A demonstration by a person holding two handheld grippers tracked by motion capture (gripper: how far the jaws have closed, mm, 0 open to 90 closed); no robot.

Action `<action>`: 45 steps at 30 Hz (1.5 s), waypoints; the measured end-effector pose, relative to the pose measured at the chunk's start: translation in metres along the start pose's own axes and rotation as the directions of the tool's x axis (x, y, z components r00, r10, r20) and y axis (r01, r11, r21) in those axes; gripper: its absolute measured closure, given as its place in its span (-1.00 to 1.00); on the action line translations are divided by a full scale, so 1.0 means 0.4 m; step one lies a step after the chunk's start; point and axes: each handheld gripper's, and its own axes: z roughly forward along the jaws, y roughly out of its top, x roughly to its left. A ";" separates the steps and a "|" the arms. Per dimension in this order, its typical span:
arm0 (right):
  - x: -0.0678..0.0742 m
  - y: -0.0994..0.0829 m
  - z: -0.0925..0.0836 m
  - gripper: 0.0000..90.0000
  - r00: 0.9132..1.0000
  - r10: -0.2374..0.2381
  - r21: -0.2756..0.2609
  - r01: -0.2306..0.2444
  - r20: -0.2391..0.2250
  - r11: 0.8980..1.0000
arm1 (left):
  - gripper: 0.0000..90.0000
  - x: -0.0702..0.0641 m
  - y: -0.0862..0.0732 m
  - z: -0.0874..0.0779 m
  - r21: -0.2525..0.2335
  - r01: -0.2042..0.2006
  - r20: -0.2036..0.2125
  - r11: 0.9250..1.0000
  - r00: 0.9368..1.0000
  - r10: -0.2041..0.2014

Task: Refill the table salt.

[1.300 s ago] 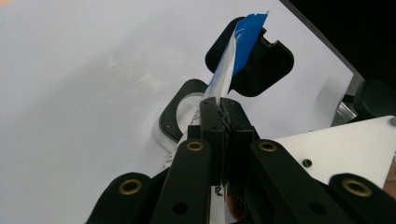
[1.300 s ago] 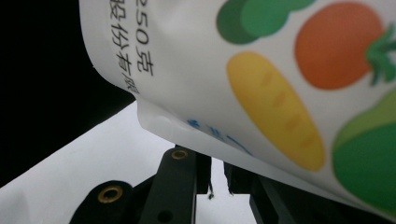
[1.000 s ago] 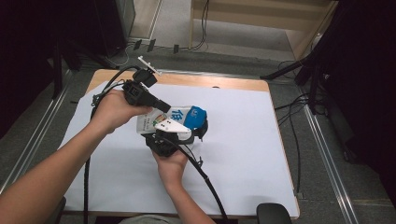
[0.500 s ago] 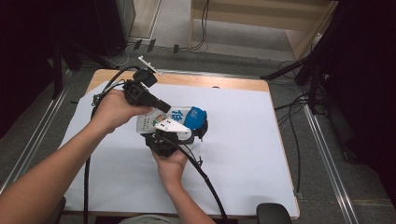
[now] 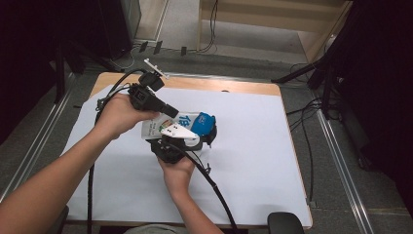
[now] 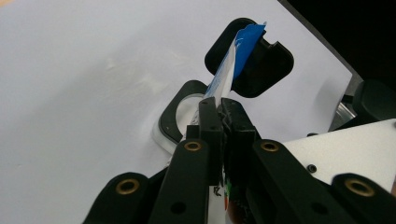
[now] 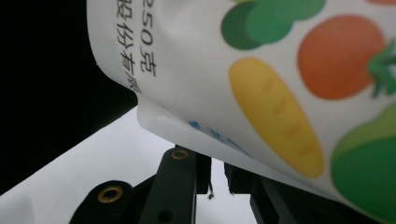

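Two grippers meet on one pouch (image 5: 187, 123) near the centre of the high view, above the white sheet (image 5: 253, 161) covering the table. My left gripper (image 6: 219, 109) comes in from the upper left, jaws pinched together on the pouch's white-and-blue edge. My right gripper (image 7: 217, 179) sits under the pouch at lower centre; its jaws are nearly together, the printed vegetable side just above them, grip not discernible.

Black tool (image 6: 218, 109) jaws bear brass screws; thick black cables (image 5: 214, 187) trail behind.
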 end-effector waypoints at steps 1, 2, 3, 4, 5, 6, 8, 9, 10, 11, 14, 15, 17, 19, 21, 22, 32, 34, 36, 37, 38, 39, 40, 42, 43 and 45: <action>0.000 0.000 0.000 0.86 1.000 0.001 -0.001 -0.001 0.001 1.000 | 1.00 -0.001 0.001 -0.001 0.003 -0.003 -0.006 1.000 1.000 0.003; 0.000 0.000 0.000 0.85 1.000 0.000 -0.001 0.000 0.000 1.000 | 1.00 -0.002 0.001 -0.001 0.002 -0.004 -0.012 1.000 1.000 0.004; 0.000 0.000 0.000 0.85 1.000 -0.002 0.000 0.002 0.002 1.000 | 1.00 -0.003 0.000 0.000 0.003 -0.001 -0.007 1.000 1.000 0.001; 0.000 -0.001 0.000 0.85 1.000 -0.001 0.001 0.001 0.002 1.000 | 1.00 -0.004 0.000 0.000 0.004 -0.001 -0.012 1.000 1.000 0.001; 0.000 -0.001 0.000 0.85 1.000 -0.002 0.001 0.002 0.000 1.000 | 1.00 -0.003 0.001 0.000 0.007 -0.001 -0.008 1.000 1.000 0.001; 0.000 -0.001 0.000 0.85 1.000 -0.004 0.000 0.004 0.000 1.000 | 1.00 -0.003 0.001 -0.001 0.005 0.000 -0.013 1.000 1.000 0.000; 0.001 -0.001 0.000 0.84 1.000 -0.004 -0.001 0.004 0.001 1.000 | 1.00 -0.004 0.000 -0.002 0.000 0.003 -0.012 1.000 1.000 -0.003; 0.000 -0.001 0.000 0.84 1.000 -0.008 0.000 0.008 0.001 1.000 | 1.00 -0.005 0.000 -0.003 -0.001 0.004 -0.012 1.000 1.000 -0.004; 0.000 -0.002 0.001 0.84 1.000 -0.011 0.001 0.011 0.002 1.000 | 1.00 -0.005 0.000 -0.003 0.002 0.000 -0.010 1.000 1.000 0.000; -0.001 -0.002 0.001 0.84 1.000 -0.010 0.003 0.010 0.002 1.000 | 1.00 -0.006 0.000 -0.002 0.002 -0.001 -0.012 1.000 1.000 0.001; -0.001 -0.004 0.004 0.84 1.000 -0.012 0.010 0.012 0.005 1.000 | 1.00 -0.006 0.000 -0.002 0.001 0.000 -0.014 1.000 1.000 0.000; 0.001 -0.005 0.004 0.84 1.000 -0.015 0.006 0.015 0.005 1.000 | 1.00 -0.006 0.000 -0.002 0.002 0.001 -0.010 1.000 1.000 0.000; 0.002 -0.005 0.004 0.84 1.000 -0.016 0.004 0.016 0.003 1.000 | 1.00 -0.006 0.001 -0.001 0.002 0.003 -0.010 1.000 1.000 -0.003; 0.002 -0.005 0.005 0.83 1.000 -0.015 0.004 0.015 0.002 1.000 | 1.00 -0.006 0.001 0.001 0.001 0.003 -0.012 1.000 1.000 -0.003; 0.002 -0.004 0.004 0.83 1.000 -0.012 0.005 0.012 0.000 1.000 | 1.00 -0.006 0.001 0.000 0.004 0.002 -0.012 1.000 1.000 -0.002; 0.003 -0.004 0.003 0.83 1.000 -0.012 0.005 0.012 -0.002 1.000 | 1.00 -0.005 0.001 0.000 0.004 0.003 -0.011 1.000 1.000 -0.003; 0.006 -0.002 0.003 0.83 1.000 -0.008 0.002 0.008 -0.007 1.000 | 0.98 -0.002 0.001 0.000 0.003 -0.001 -0.009 1.000 1.000 0.001; 0.006 -0.002 0.003 0.83 1.000 -0.007 0.002 0.007 -0.007 1.000 | 0.98 -0.002 0.001 0.001 0.002 0.000 -0.008 1.000 1.000 0.000; 0.007 -0.001 0.003 0.84 1.000 -0.009 0.002 0.009 -0.008 1.000 | 0.97 -0.001 0.001 0.002 0.002 0.003 -0.007 1.000 1.000 -0.003; 0.007 -0.001 0.003 0.84 1.000 -0.009 0.002 0.009 -0.009 1.000 | 0.97 0.000 0.001 0.002 0.003 0.002 -0.007 1.000 1.000 -0.002; 0.007 -0.001 0.003 0.84 1.000 -0.009 0.003 0.009 -0.009 1.000 | 0.97 0.000 0.001 0.001 0.006 0.002 -0.008 1.000 1.000 -0.002; 0.007 -0.001 0.003 0.84 1.000 -0.010 0.003 0.010 -0.009 1.000 | 0.98 0.000 0.001 0.001 0.002 0.005 -0.005 1.000 1.000 -0.005; 0.007 0.000 0.002 0.84 1.000 -0.008 0.004 0.008 -0.010 1.000 | 0.98 -0.001 0.001 0.001 0.004 0.004 -0.004 1.000 1.000 -0.004; 0.007 0.000 0.003 0.84 1.000 -0.013 0.004 0.013 -0.009 1.000 | 0.99 0.000 0.001 0.000 0.009 -0.002 -0.005 1.000 1.000 0.002; 0.007 -0.001 0.004 0.84 1.000 -0.014 0.006 0.014 -0.008 1.000 | 1.00 -0.001 0.000 0.000 0.008 0.001 -0.006 1.000 1.000 -0.001; 0.008 -0.001 0.005 0.84 1.000 -0.014 0.004 0.014 -0.008 1.000 | 1.00 0.000 0.000 0.000 0.009 0.006 -0.004 1.000 1.000 -0.006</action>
